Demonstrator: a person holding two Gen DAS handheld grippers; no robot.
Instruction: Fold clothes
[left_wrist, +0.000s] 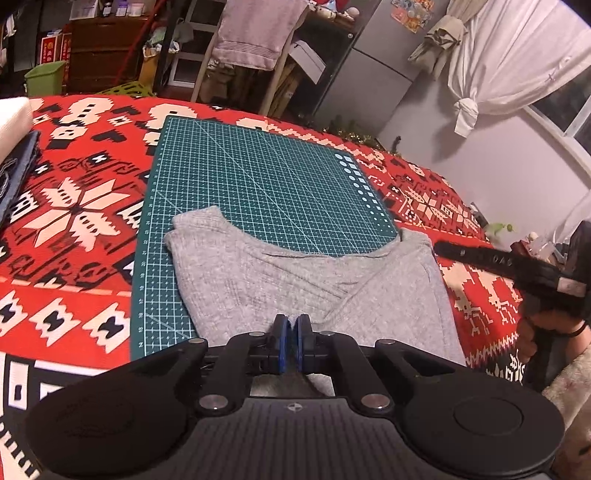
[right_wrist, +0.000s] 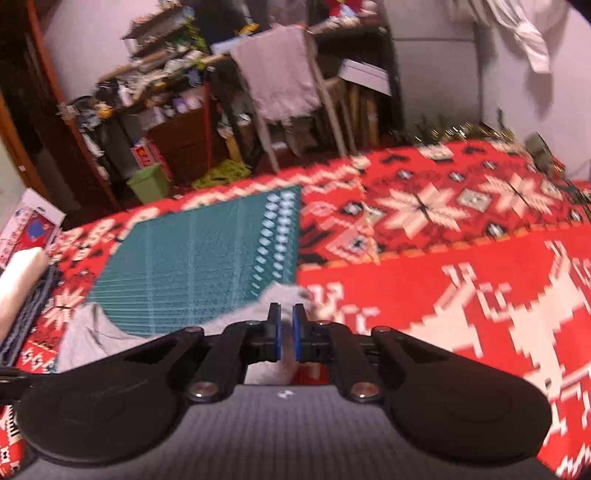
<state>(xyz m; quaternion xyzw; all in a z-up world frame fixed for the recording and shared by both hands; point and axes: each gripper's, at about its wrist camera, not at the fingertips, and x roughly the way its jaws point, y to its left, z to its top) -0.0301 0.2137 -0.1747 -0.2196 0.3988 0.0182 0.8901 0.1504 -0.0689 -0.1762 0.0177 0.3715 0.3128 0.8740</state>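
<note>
You see a green cutting mat (left_wrist: 255, 184) lying on a red patterned blanket (left_wrist: 77, 206), a pink towel (left_wrist: 255, 33) draped over a chair, and a green bin (left_wrist: 46, 77) behind.

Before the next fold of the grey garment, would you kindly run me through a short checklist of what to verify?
1. Grey garment on the green cutting mat: partly; its right side hangs over onto the red blanket. Not ok.
2. Garment lying flat: creases across the middle, far edge curved. Not ok.
3. Left hand-held gripper: jaws nearly together above the near part of the garment; grip on cloth cannot tell.
4. Right hand-held gripper: narrow gap, over the garment's right corner; view blurred, cannot tell.
5. Far half of the mat free for the fold: ok.
</note>
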